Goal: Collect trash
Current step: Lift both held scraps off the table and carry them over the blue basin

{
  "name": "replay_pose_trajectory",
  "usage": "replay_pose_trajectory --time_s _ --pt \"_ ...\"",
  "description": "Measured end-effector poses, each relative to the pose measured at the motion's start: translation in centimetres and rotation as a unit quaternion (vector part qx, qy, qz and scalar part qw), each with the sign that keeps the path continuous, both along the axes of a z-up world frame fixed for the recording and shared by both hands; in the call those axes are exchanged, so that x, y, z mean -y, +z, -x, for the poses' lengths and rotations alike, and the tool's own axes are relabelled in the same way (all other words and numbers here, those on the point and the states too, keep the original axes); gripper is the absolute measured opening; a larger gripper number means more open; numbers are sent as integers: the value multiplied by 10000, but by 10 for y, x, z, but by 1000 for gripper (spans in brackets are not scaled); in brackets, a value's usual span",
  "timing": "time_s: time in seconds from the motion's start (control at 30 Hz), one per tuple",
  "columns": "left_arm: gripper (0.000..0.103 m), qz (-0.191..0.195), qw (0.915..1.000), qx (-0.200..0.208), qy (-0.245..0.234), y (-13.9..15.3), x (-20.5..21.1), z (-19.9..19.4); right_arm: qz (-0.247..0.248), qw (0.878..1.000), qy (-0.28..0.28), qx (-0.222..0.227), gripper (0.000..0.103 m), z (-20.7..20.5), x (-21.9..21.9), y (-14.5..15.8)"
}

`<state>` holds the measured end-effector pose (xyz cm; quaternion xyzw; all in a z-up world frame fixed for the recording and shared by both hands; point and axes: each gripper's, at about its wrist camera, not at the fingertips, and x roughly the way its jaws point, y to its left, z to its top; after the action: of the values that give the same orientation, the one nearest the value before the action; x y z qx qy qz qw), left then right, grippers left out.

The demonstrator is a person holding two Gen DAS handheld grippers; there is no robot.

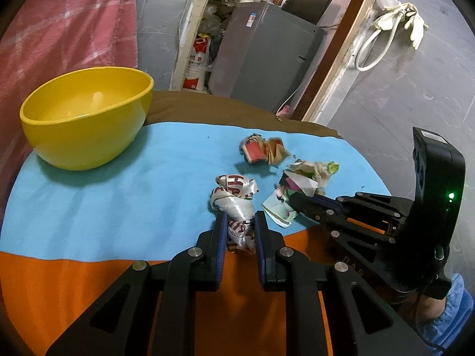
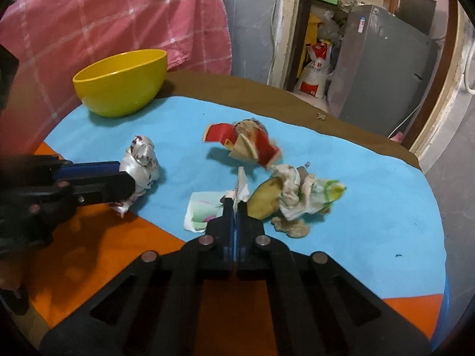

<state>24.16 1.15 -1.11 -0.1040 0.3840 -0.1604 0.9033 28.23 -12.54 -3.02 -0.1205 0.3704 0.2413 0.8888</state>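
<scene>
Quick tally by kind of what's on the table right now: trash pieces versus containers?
Crumpled trash pieces: 3 (white wrapper with red lettering, red and tan paper wad, pale paper and green-printed wad)
Yellow plastic bowls: 1
Total: 4

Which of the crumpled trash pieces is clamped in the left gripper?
The white wrapper with red lettering, squeezed in the left gripper; it lies nearest the yellow bowl.

Left gripper (image 1: 239,222): angled down over the table, jaws nearly closed, pads pressing both sides of a crumpled white wrapper (image 1: 234,198).
Right gripper (image 2: 234,204): angled down, jaws almost together, pinching a crumpled paper scrap (image 2: 242,185).
</scene>
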Motion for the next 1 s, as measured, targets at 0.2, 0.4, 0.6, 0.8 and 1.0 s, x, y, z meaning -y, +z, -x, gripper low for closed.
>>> replay_pose_trajectory --time_s 0.2,0.4,0.6,0.8,1.0 --pt "15 -80 9998 171 24 8 6 9 -410 9987 -102 301 67 20 17 7" --pt "15 11 9977 677 -40 16 17 24 -933 9879 -368 1186 67 59 43 20" --pt "15 120 9918 1270 -72 32 39 38 -1016 9700 -768 2073 67 92 66 42" --pt "15 199 9824 1839 -273 58 74 46 -896 9501 -1440 2617 67 114 99 62" --pt "15 257 9724 2222 -662 77 119 47 -874 9247 -2266 2931 67 132 142 79"
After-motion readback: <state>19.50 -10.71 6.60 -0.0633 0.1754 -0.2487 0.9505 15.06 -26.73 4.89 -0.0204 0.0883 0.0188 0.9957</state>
